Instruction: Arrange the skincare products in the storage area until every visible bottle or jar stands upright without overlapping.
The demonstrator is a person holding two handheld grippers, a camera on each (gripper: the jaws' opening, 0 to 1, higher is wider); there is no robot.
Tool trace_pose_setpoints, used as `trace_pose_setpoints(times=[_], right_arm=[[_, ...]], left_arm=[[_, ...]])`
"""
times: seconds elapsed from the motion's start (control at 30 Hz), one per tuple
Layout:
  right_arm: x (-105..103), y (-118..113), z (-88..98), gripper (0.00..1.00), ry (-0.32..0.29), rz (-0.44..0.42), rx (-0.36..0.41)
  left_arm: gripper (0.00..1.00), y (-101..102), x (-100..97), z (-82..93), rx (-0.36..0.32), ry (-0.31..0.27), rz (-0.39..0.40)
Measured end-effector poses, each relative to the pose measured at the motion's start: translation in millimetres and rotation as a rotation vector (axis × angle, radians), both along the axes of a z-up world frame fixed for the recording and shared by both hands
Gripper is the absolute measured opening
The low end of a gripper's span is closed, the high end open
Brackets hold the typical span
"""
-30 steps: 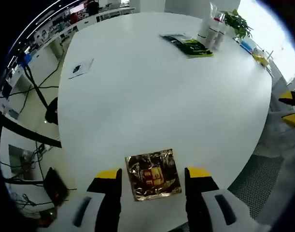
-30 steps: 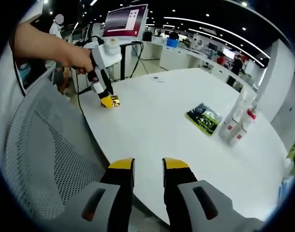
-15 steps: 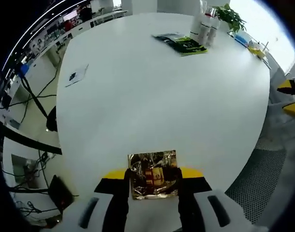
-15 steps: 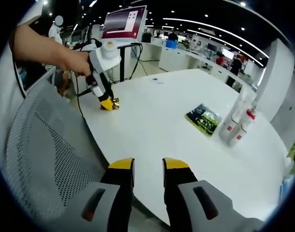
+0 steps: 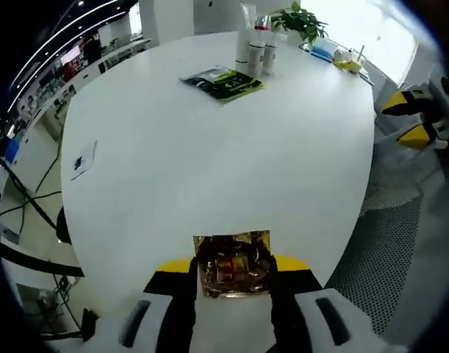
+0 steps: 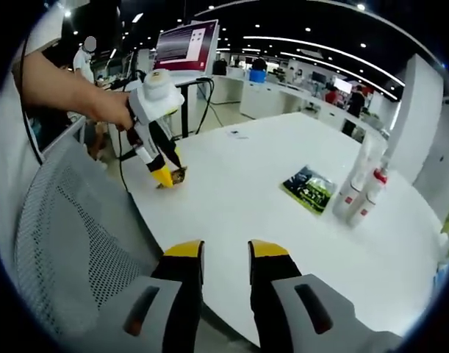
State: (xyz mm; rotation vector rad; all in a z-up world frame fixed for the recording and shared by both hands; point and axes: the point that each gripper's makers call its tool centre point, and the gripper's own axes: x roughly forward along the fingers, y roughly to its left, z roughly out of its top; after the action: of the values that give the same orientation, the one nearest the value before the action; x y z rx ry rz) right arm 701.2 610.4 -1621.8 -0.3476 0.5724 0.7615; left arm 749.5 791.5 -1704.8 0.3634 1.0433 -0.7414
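- Gripping a gold foil sachet (image 5: 233, 265), the left gripper (image 5: 231, 266) is pressing its two yellow-tipped jaws against the sachet's left and right edges in the left gripper view.
- The sachet is lying nearly square between the jaws, with no clear long axis; its flat face is turning up toward the camera and its far edge is pointing away across the white table (image 5: 209, 147).
- It is showing crinkled, shiny gold foil with a red and dark printed patch in the middle; the print is too small to read.
- In the right gripper view the sachet (image 6: 176, 176) is sitting at the near-left edge of the table (image 6: 283, 235), with the left gripper (image 6: 165, 176) tilting down onto it from a person's hand (image 6: 110, 107); whether it is touching the tabletop or just above it, I cannot tell.
- Standing upright at the far side of the table, a cluster of white bottles (image 5: 255, 50) is sitting close together, at least one with a red cap; in the right gripper view the bottles (image 6: 360, 195) are standing well apart from the sachet.
- A green and black packet (image 5: 221, 81) is lying flat just in front of the bottles, also seen in the right gripper view (image 6: 309, 189).
- The right gripper (image 6: 225, 254) is hanging over the table's near edge, grasping nothing, its yellow-tipped jaws standing a little apart with bare table showing in the gap; it is also appearing at the right edge of the left gripper view (image 5: 415, 118).
- A grey mesh chair (image 6: 70, 243) is standing beside the table, below the left gripper.
- A small leafy plant (image 5: 301, 18) is sitting behind the bottles.
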Motion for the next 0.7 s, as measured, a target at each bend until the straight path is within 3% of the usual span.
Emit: trace_pose_setpoints(times=[0.13,0.37,0.7], right_arm=[[0,4,6.2,0.25,0.003,-0.008,0.058],[0,7,7.2,0.25,0.018,-0.012,0.085],[-1,13,17.3,0.22,0.064,-0.034,0.21]], left_arm=[[0.4,-22,2.1,18.1,-0.04,-0.089,-0.115],[0.4,-45,-4.3,26.7,-0.071,-0.142,-0.2],[0.39,-83,-20.1,43.2,-0.039,-0.261,-0.432]])
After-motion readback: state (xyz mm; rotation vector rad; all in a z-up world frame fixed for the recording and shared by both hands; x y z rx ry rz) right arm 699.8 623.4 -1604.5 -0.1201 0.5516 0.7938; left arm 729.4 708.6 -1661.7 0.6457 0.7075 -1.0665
